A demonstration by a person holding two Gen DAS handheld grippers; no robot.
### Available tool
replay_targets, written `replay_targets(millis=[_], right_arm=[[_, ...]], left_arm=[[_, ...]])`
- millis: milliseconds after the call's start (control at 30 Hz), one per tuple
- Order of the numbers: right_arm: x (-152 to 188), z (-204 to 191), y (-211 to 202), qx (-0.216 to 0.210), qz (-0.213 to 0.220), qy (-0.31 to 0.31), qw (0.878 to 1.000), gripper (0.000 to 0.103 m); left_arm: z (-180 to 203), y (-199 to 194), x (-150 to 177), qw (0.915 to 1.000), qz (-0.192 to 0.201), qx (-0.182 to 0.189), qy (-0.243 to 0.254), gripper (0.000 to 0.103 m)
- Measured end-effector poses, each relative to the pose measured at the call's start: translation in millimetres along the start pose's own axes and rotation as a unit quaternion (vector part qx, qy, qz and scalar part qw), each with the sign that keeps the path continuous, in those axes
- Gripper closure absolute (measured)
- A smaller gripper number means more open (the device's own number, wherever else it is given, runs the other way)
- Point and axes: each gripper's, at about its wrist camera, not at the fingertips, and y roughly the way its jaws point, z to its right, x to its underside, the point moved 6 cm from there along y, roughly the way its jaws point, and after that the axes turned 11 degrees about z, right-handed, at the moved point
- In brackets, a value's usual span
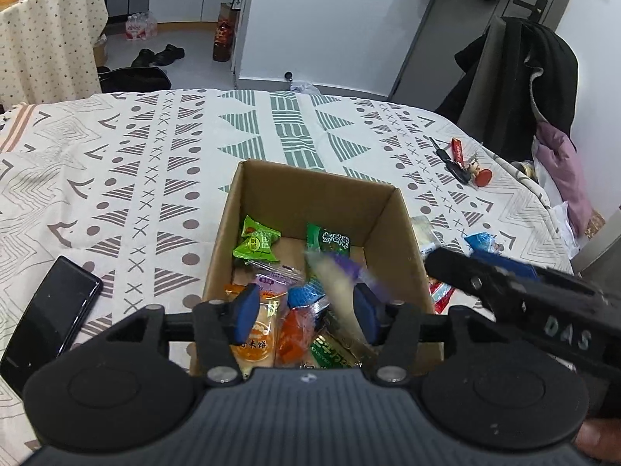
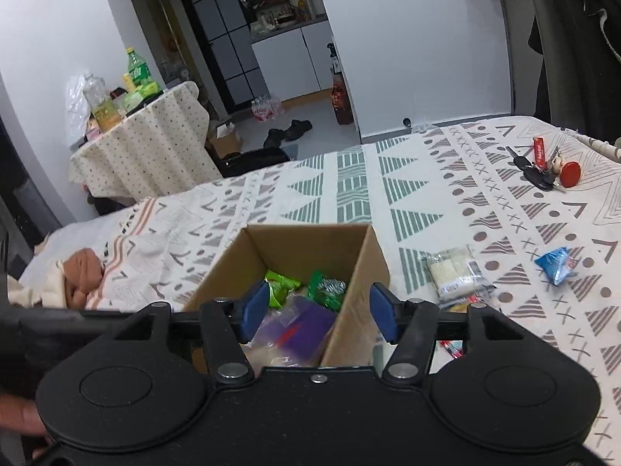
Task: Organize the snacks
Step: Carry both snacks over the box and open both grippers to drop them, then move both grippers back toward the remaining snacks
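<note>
Both grippers over cardboard box (image 2: 349, 268), jaws wide, nothing held: left gripper (image 1: 304, 312), right gripper (image 2: 316, 316). Purple-and-white packet (image 1: 341, 272) blurred, apparently dropping into box. Remaining snacks right of box: pale packet (image 2: 454, 272), long axis near-to-far; blue packet (image 2: 555, 266) farther right. Right gripper nearer.

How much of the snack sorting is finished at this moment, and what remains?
Mostly done: the cardboard box already holds many packets. In hand: nothing. The left gripper is open, and a blurred purple packet seems to be dropping in. The right gripper is open too. Left: the white wafer pack, the blue packet and a red-striped packet lie on the bedspread.
</note>
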Motion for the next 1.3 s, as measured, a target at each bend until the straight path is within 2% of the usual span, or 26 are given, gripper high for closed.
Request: replay_targets(millis=[333, 467, 700, 900, 1033, 1300], right_arm=[[12.6, 44.7, -19.5, 0.031, -0.018, 0.02, 0.999, 0.046], [13.5, 62.1, -27.4, 0.038, -0.018, 0.027, 0.999, 0.045], [12.2, 88.1, -39.6, 0.04, -0.014, 0.039, 0.998, 0.035], [13.7, 109.5, -45.8, 0.041, -0.012, 0.05, 0.998, 0.023], [14.2, 123.9, -50.1, 0.043, -0.008, 0.062, 0.997, 0.013], [17.7, 154.9, -54.5, 0.051, -0.011, 0.087, 0.995, 0.007]], left_arm=[[28.1, 7.1, -2.8, 0.9998, 0.002, 0.012, 0.015, 0.031], [45.5, 10.3, -4.4, 0.9995, 0.001, 0.02, 0.024, 0.03], [75.3, 18.5, -4.2, 0.9986, -0.003, 0.034, 0.039, 0.028], [99.1, 27.6, -3.9, 0.9976, -0.009, 0.052, 0.045, 0.02], [112.3, 34.7, -4.0, 0.9975, -0.01, 0.049, 0.05, 0.015], [138.7, 47.3, -4.6, 0.9962, -0.012, 0.055, 0.066, 0.013]])
